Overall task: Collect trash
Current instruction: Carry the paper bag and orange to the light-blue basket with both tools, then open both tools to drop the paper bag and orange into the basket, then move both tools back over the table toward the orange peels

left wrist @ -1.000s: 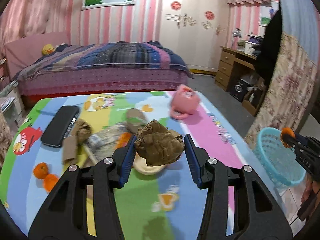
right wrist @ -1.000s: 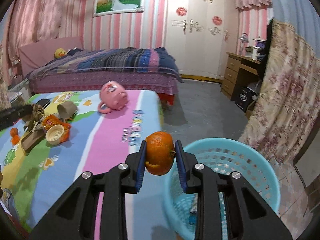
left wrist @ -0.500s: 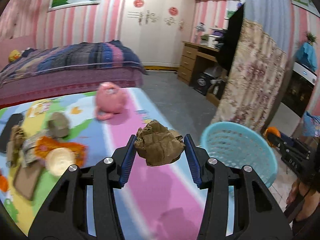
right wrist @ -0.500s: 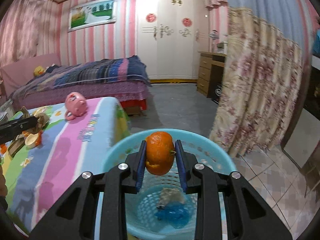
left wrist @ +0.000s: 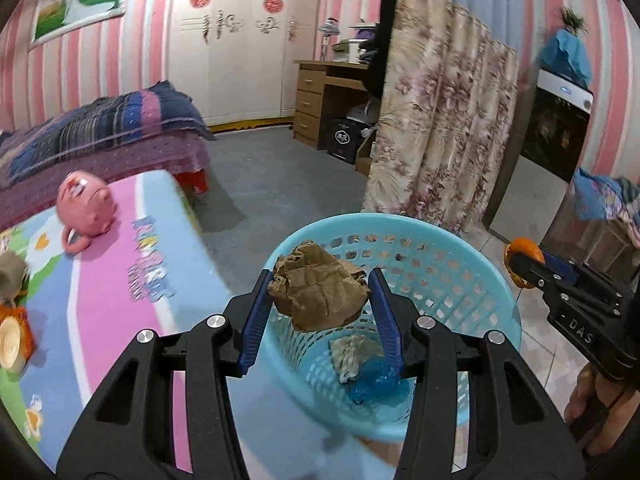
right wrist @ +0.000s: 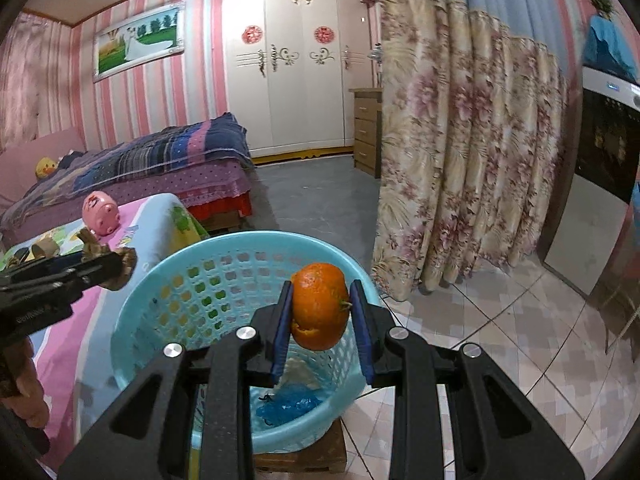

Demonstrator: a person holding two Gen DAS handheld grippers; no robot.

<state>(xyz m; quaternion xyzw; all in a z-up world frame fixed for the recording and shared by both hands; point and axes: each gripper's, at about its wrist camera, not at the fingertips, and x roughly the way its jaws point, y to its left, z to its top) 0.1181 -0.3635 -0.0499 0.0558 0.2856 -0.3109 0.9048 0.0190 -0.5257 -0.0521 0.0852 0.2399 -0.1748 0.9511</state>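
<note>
Both tongs loaded over basket (left wrist: 472, 264) rim.

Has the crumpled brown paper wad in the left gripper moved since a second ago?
Yes. The crumpled brown paper wad travelled from above the cartoon-print table rightward to over the light blue plastic basket.

Ahead of your grippers and to the left you have a pink pig-shaped toy (left wrist: 86, 206) lying on the cartoon-print table cover (left wrist: 120, 280) — beyond it, the bed (right wrist: 152, 168) under a striped blanket. Straight ahead stands the white wardrobe (right wrist: 300, 68) with 2 red paper cutouts on its doors. To the right hangs a floral curtain (right wrist: 460, 152), with a wooden desk (left wrist: 320, 96) behind its edge — a framed landscape picture (right wrist: 138, 42) hangs up on the striped wall.
</note>
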